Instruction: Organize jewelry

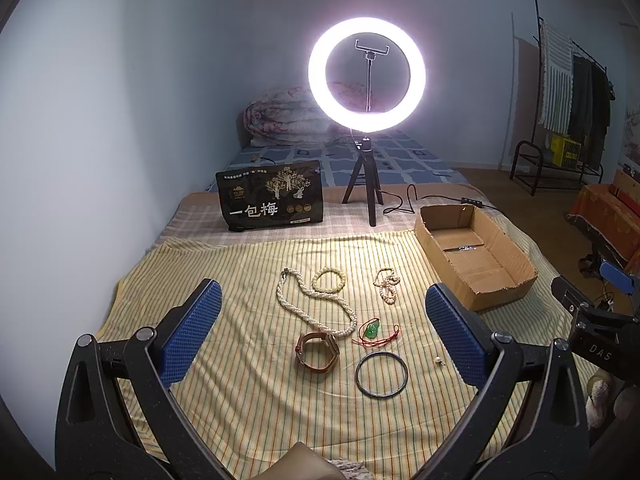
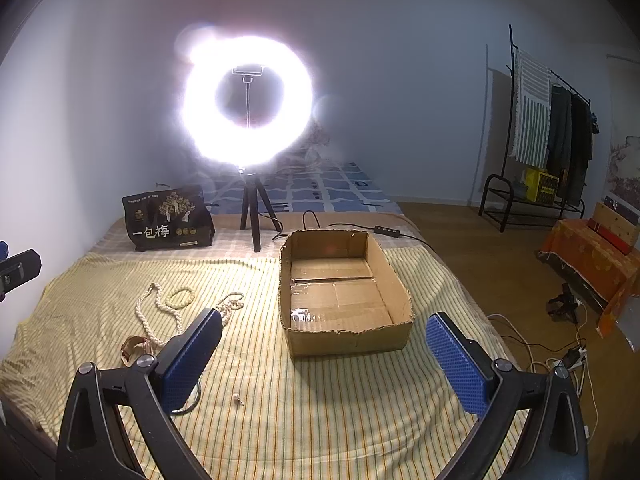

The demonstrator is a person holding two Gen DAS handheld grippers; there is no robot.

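Note:
Jewelry lies on a yellow striped cloth [image 1: 248, 392]: a long pearl necklace [image 1: 312, 304], a bead bracelet [image 1: 329, 279], a small pearl strand [image 1: 387, 286], a brown watch [image 1: 317, 352], a green pendant on red cord [image 1: 372, 330], a dark bangle [image 1: 382, 375] and a pearl earring [image 1: 439, 360]. An open cardboard box [image 2: 344, 292] stands to their right, with nothing inside. My left gripper [image 1: 320, 336] is open above the jewelry. My right gripper [image 2: 324, 360] is open in front of the box, holding nothing.
A lit ring light on a tripod [image 1: 366, 76] and a black snack bag [image 1: 270, 196] stand behind the cloth. Cables [image 1: 404, 200] run behind the box. A clothes rack [image 2: 536, 140] and an orange-covered bench [image 2: 592, 256] stand at the right.

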